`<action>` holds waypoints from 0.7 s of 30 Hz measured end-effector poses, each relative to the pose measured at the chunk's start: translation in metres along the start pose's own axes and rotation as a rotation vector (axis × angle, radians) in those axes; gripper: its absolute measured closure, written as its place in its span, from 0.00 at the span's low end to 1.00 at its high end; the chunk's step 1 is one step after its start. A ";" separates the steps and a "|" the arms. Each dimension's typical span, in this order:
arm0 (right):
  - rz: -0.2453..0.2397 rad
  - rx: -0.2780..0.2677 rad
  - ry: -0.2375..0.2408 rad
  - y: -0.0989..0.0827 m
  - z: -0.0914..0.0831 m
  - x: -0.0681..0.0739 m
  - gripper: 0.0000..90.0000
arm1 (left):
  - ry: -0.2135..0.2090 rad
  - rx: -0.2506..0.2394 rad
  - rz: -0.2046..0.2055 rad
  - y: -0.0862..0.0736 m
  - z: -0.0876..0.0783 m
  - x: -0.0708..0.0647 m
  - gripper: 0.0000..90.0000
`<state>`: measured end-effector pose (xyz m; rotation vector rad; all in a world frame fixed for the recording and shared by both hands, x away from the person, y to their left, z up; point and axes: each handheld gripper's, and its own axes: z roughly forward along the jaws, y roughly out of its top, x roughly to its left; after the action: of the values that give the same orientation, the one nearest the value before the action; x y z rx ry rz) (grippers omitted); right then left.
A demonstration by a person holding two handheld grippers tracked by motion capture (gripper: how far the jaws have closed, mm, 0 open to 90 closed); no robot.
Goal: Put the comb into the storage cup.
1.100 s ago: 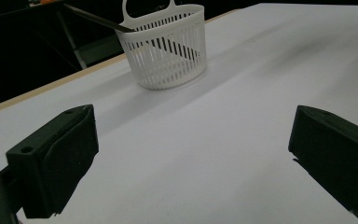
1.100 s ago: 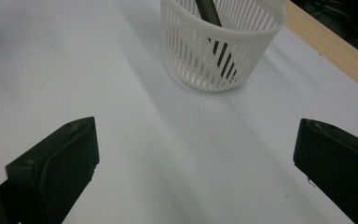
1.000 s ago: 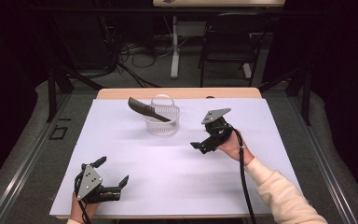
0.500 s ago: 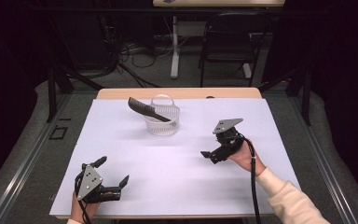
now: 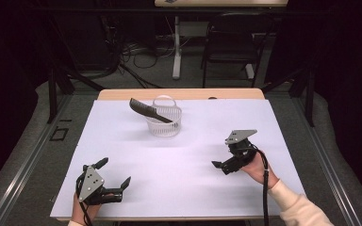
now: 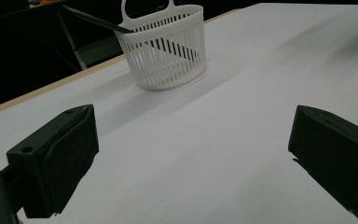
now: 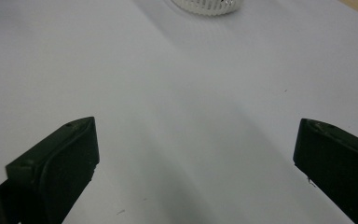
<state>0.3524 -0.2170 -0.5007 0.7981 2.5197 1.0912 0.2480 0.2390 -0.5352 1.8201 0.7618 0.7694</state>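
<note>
A white slatted basket [image 5: 164,119] stands upright at the back middle of the white table cover [image 5: 179,160]. A dark comb [image 5: 147,110] leans in it, its upper end poking out over the left rim. The left gripper view has the basket [image 6: 164,45] and the comb [image 6: 93,18] ahead at the top. My left gripper [image 5: 114,173] rests near the front left edge, open and empty. My right gripper [image 5: 224,160] hovers low at the right of the table, open and empty, its jaws toward the left. The basket's base [image 7: 205,5] peeks in at the top of the right gripper view.
The table's wooden back edge [image 5: 179,94] shows behind the cover. A black chair [image 5: 230,47] and cables on the floor lie beyond the table. Dark rails run along both sides of the table.
My right gripper has drawn back from near the basket toward the front right and sunk lower. The left gripper, basket and comb have stayed put.
</note>
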 end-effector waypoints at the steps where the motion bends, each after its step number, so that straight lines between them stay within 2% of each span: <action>1: 0.002 0.002 -0.001 -0.002 -0.001 0.000 0.00 | 0.001 0.000 0.000 0.000 0.000 0.000 0.02; 9: 0.010 0.007 -0.012 -0.015 -0.009 0.005 0.00 | -0.002 0.000 -0.005 0.000 0.000 0.000 0.02; 17: 0.038 -0.019 -0.010 -0.030 -0.019 0.009 0.00 | -0.002 0.000 -0.011 -0.001 0.000 0.000 0.02; 21: 0.030 -0.031 -0.024 -0.035 -0.024 0.013 0.00 | 0.000 0.001 -0.008 0.000 0.000 0.000 0.02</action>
<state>0.3179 -0.2424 -0.5108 0.8381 2.4721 1.1207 0.2483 0.2392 -0.5356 1.8174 0.7687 0.7637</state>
